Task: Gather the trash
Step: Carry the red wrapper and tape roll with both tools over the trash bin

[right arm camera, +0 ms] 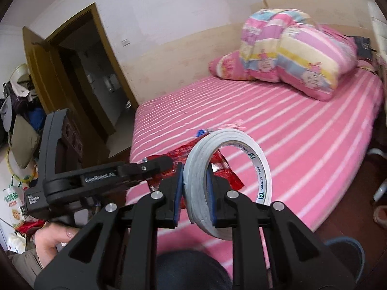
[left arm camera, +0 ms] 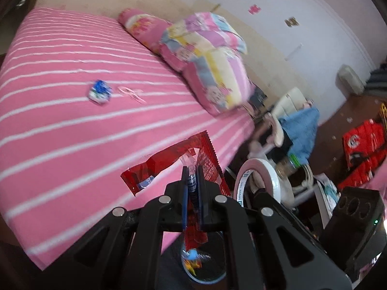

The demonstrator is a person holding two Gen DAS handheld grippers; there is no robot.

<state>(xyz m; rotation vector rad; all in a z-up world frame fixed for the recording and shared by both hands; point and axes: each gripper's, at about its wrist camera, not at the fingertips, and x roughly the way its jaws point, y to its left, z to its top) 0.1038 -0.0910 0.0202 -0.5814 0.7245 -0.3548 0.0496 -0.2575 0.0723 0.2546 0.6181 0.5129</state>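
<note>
My left gripper (left arm camera: 192,177) is shut on a red snack wrapper (left arm camera: 167,162), which hangs crumpled above the near edge of the pink striped bed (left arm camera: 60,120). My right gripper (right arm camera: 194,181) is shut on a white roll of tape (right arm camera: 229,181), pinching its wall; the tape roll (left arm camera: 256,178) also shows at the right of the left wrist view. In the right wrist view the left gripper (right arm camera: 169,163) comes in from the left with the red wrapper (right arm camera: 222,171) behind the tape. A blue and white crumpled wrapper (left arm camera: 99,92) and a clear pink plastic scrap (left arm camera: 131,93) lie on the bed.
Folded colourful quilts (right arm camera: 297,55) and a pink pillow (left arm camera: 142,27) are piled at the head of the bed. A brown door (right arm camera: 48,72) stands open at left. A cluttered chair with blue cloth (left arm camera: 300,130) and red packs (left arm camera: 365,147) on the floor lie beside the bed. A hand (right arm camera: 53,239) holds the left gripper.
</note>
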